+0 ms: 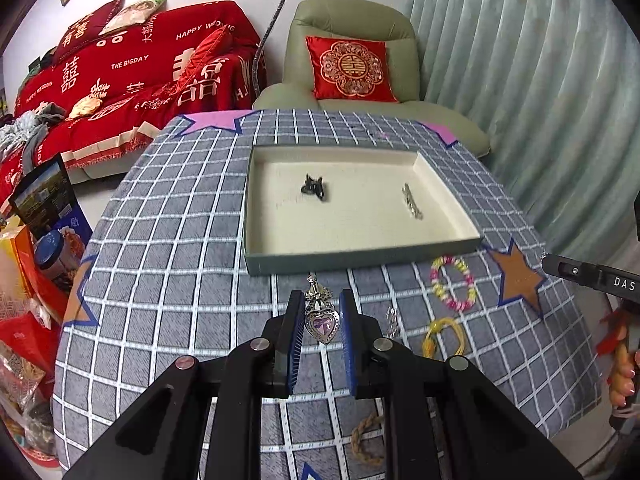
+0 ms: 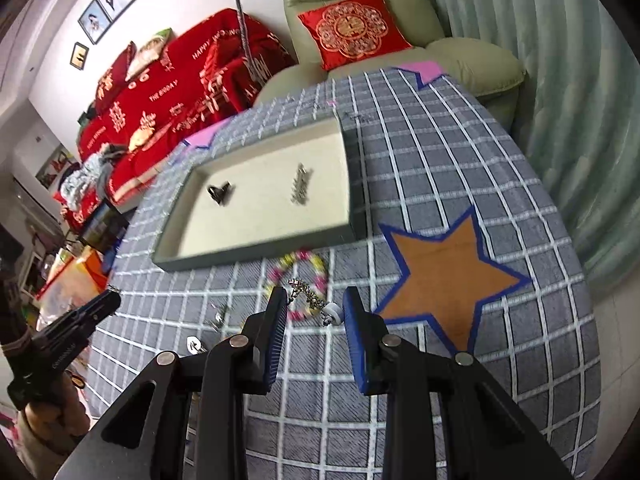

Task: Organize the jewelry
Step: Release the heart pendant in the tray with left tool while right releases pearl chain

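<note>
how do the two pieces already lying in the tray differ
The black clip is dark and chunky with prongs sticking up; the silver chain piece is pale, thin and lies flat in a straight line. The clip sits nearer the middle of the tray, while the chain piece lies toward its right side. Both rest loose on the cream lining, apart from each other and clear of the walls.

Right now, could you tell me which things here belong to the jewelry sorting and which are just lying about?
Job: tray, black clip, silver chain, heart pendant, bead bracelet, yellow cord.

Lying about: rope, red cushion, armchair, sofa.
</note>
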### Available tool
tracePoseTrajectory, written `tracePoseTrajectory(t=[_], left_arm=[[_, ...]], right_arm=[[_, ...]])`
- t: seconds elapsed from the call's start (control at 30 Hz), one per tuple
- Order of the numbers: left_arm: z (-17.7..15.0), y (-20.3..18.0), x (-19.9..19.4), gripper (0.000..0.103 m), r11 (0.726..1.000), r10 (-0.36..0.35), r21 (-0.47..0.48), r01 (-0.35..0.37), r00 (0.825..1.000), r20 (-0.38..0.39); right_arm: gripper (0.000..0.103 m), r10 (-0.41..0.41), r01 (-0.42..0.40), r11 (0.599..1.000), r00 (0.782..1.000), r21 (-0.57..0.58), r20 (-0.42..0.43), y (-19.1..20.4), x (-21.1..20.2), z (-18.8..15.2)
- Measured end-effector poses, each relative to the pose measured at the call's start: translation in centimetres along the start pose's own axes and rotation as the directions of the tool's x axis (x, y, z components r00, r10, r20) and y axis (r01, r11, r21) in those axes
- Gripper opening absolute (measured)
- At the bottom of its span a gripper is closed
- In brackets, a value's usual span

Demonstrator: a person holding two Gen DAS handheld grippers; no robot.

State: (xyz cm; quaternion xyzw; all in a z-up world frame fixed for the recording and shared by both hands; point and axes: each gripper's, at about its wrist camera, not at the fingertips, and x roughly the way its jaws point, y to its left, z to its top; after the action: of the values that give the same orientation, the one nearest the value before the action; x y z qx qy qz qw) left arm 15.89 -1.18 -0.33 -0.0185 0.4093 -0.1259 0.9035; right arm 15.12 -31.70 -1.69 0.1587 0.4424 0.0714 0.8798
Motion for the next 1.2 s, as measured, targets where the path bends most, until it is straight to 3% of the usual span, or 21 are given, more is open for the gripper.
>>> tracePoseTrajectory(t=[0.47, 0.8, 1.2], left_arm=[[7.3, -0.2, 1.5, 0.026, 1.0, 0.026, 0.01, -0.027, 0.997, 0.072], [9.7, 0.2, 9.4, 0.026, 0.998, 0.063, -0.011, -0.063, 0.998, -0.009], [9.3, -0.2, 16.6, 0.026, 0.993, 0.116, 0.024, -0.114, 0.989, -0.087]], right_arm=[[0.031, 0.04, -0.038, 0.998, 0.999, -0.057, 0.028, 2.9, 2.3, 8.1], [0.031, 0.097, -0.097, 0.995, 0.995, -0.006, -0.015, 3.4, 9.1, 12.9], [0.031, 0.092, -0.087, 0.995, 0.99, 0.043, -0.11, 2.4, 18.1, 12.9]])
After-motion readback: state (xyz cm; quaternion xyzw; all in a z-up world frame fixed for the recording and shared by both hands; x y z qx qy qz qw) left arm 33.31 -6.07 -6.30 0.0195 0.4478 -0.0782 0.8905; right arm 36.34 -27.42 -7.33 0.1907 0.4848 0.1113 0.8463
